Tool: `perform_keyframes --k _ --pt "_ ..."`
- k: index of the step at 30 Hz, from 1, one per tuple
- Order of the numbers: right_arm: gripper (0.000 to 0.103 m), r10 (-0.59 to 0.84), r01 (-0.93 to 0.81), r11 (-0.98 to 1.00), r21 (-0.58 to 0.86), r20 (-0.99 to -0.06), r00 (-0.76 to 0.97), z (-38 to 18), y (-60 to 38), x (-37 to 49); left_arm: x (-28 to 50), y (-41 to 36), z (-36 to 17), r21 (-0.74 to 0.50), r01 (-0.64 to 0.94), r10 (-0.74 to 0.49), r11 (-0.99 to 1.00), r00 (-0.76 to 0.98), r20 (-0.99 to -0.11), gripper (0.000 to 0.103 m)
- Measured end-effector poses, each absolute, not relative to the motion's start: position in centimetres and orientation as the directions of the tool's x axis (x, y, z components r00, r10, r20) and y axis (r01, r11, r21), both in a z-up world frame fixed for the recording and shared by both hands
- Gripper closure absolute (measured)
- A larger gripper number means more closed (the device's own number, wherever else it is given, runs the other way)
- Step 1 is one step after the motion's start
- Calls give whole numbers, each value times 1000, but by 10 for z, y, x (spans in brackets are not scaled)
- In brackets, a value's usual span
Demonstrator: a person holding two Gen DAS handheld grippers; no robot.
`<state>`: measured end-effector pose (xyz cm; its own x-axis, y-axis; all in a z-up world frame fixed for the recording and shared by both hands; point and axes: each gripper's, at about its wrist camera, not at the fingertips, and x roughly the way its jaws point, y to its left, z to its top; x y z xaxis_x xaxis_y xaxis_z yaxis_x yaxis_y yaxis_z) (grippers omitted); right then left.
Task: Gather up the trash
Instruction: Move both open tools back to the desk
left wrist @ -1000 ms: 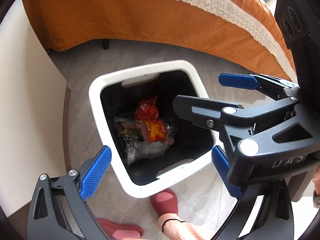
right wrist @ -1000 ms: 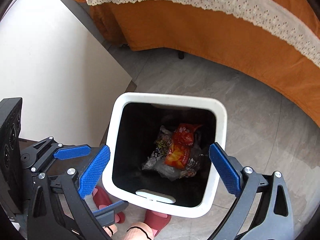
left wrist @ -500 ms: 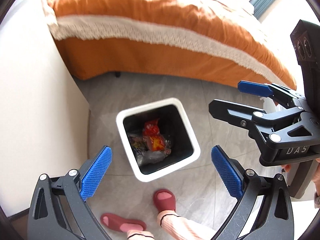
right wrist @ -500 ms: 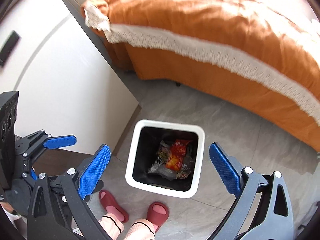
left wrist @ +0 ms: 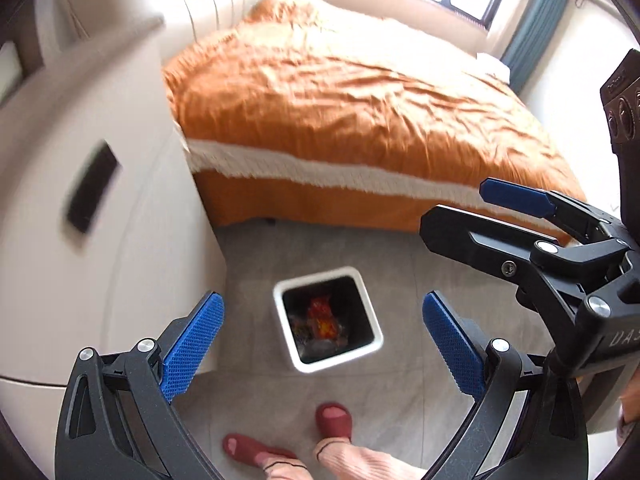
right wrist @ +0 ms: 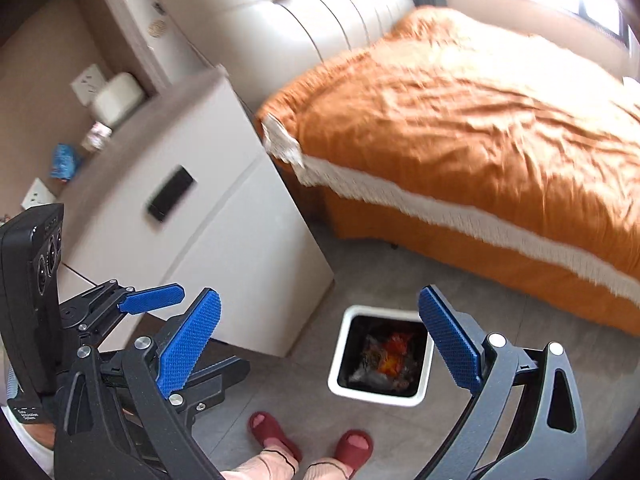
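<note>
A white square trash bin [left wrist: 288, 332] stands on the grey floor, also in the right wrist view [right wrist: 340, 360]. It holds crumpled wrappers, red-orange [left wrist: 322, 318] [right wrist: 394, 354] and clear plastic. My left gripper [left wrist: 322, 342] is open and empty, high above the bin. My right gripper [right wrist: 320, 348] is open and empty, also high above it. The right gripper shows at the right of the left wrist view [left wrist: 480, 216]. On the white nightstand lie a blue wrapper [right wrist: 63, 162] and a crumpled clear wrapper [right wrist: 96, 136].
A white nightstand [right wrist: 224, 216] with a dark phone-like slab [right wrist: 170, 194] stands left of the bin. The bed with orange cover [right wrist: 460, 120] fills the back. My feet in red slippers [right wrist: 276, 432] stand in front of the bin.
Both grippers have risen far above the bin and tilted up; the bin looks much smaller, and the bed top and nightstand have come into view. Both stay open.
</note>
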<state>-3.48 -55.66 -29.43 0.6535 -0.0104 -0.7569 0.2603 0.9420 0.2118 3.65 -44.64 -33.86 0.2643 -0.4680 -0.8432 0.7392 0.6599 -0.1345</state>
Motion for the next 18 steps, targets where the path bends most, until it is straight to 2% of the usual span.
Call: perform_keyframes --k 8,18 --pt "4 45 79 984 162 -645 763 -203 -515 -11 44 -400 -246 -66 651 -458 757 454 -764 5" --pt "4 142 -115 990 84 -562 815 -147 -434 47 86 -304 -187 18 499 -351 866 634 -689 5"
